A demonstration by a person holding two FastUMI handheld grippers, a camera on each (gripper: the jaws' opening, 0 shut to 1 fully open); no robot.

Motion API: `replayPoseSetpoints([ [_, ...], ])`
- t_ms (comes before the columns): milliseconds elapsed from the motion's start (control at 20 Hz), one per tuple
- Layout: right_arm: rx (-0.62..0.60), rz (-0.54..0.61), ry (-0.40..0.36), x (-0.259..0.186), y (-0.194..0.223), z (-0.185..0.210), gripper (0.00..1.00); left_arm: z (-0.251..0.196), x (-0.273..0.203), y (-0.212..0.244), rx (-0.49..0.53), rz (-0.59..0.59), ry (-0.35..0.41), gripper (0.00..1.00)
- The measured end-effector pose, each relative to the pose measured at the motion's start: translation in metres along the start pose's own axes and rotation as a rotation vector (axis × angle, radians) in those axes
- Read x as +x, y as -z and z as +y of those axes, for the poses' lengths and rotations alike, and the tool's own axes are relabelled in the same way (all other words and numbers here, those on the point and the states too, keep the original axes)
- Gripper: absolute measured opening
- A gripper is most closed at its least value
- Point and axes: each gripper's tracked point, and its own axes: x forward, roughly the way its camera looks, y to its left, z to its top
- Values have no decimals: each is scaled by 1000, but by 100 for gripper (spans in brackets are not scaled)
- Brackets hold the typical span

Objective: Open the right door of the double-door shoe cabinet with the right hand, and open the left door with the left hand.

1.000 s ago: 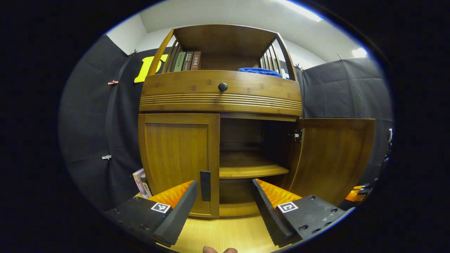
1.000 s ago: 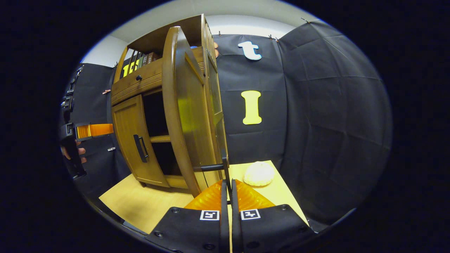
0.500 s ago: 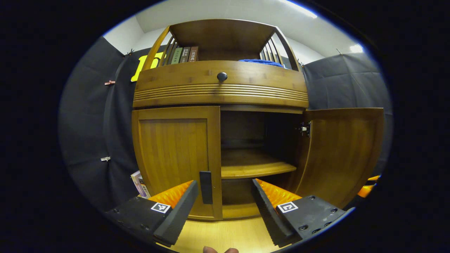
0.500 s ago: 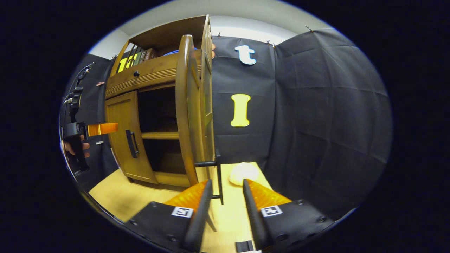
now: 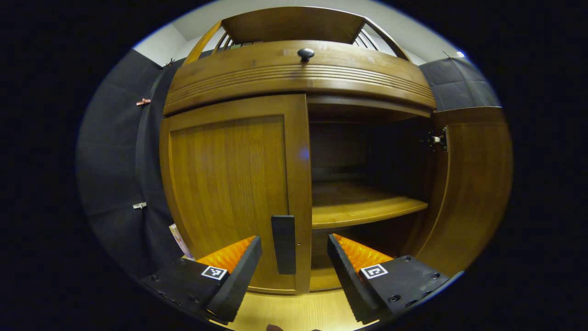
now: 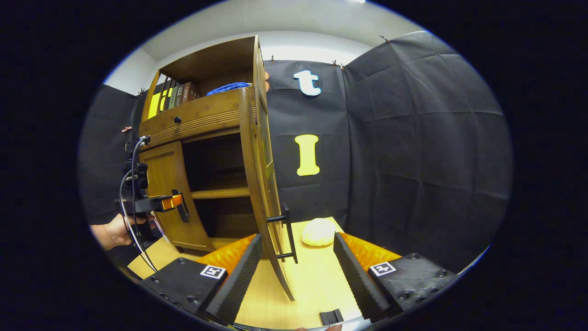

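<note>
The left gripper (image 5: 294, 266) gapes around the shut left door's handle (image 5: 283, 244), not touching. The right gripper (image 6: 296, 269) has its fingers spread beside the swung-out right door (image 6: 262, 184).

You see the shoe cabinet (image 5: 234, 174) in warm brown wood with vertical grain, its drawer front (image 5: 294, 73) banded with fine horizontal grooves under a black knob (image 5: 305, 54). Both door handles (image 5: 283, 244) (image 6: 288, 233) are black. The inner shelf (image 5: 363, 212) and the tabletop (image 6: 312, 280) are paler yellow wood. Up top you have a blue cloth (image 6: 228, 87) beside brown and green books (image 6: 177, 94). A cream-white round object (image 6: 319, 231) sits on the table.
</note>
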Motion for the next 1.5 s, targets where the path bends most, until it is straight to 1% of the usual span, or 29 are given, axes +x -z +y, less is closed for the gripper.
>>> replayPoseSetpoints([
  [100, -13, -16, 2, -5, -3, 1, 98, 4, 20, 10, -18, 13, -8, 84],
  [150, -12, -22, 2, -7, -5, 3, 92, 8, 24, 15, -27, 16, -14, 77],
  [300, -19, -25, -2, -12, -7, 6, 92, 11, 41, 20, -51, 21, -12, 65],
  [350, -24, -23, -2, -13, -6, 7, 92, 10, 45, 20, -48, 22, -10, 58],
  [400, -29, -20, -3, -14, -6, 9, 92, 10, 47, 20, -46, 24, -3, 54],
  [450, -32, -19, -5, -14, -6, 10, 92, 8, 46, 23, -45, 29, 8, 46],
  [500, -35, -19, -7, -15, -7, 13, 92, 7, 48, 22, -36, 31, 3, 43],
  [550, -37, -20, -11, -15, -7, 15, 92, 9, 46, 22, -30, 33, 5, 36],
  [600, -40, -21, -15, -15, -8, 19, 92, 9, 46, 21, -27, 32, 11, 38],
  [650, -43, -22, -20, -15, -9, 22, 92, 8, 47, 23, -23, 37, 23, 35],
  [900, -59, -42, -55, -18, -14, 45, 92, 10, 37, 20, -20, 42, 62, 33],
  [1150, -70, -51, -82, -14, -11, 68, 92, 11, 36, 20, -20, 44, 74, 33],
  [1200, -68, -47, -89, -13, -9, 73, 98, 11, 38, 19, -21, 44, 75, 33],
  [1250, -66, -44, -94, -11, -8, 78, 100, 11, 38, 20, -23, 46, 76, 33],
  [1350, -64, -36, -105, -9, -5, 88, 95, 11, 39, 20, -29, 51, 76, 33],
  [1400, -62, -35, -110, -9, -5, 94, 98, 12, 39, 19, -33, 54, 75, 33],
  [1450, -61, -36, -116, -8, -5, 99, 98, 13, 38, 19, -38, 59, 73, 33],
  [1500, -61, -36, -120, -8, -4, 104, 92, 14, 38, 19, -44, 62, 71, 33],
])
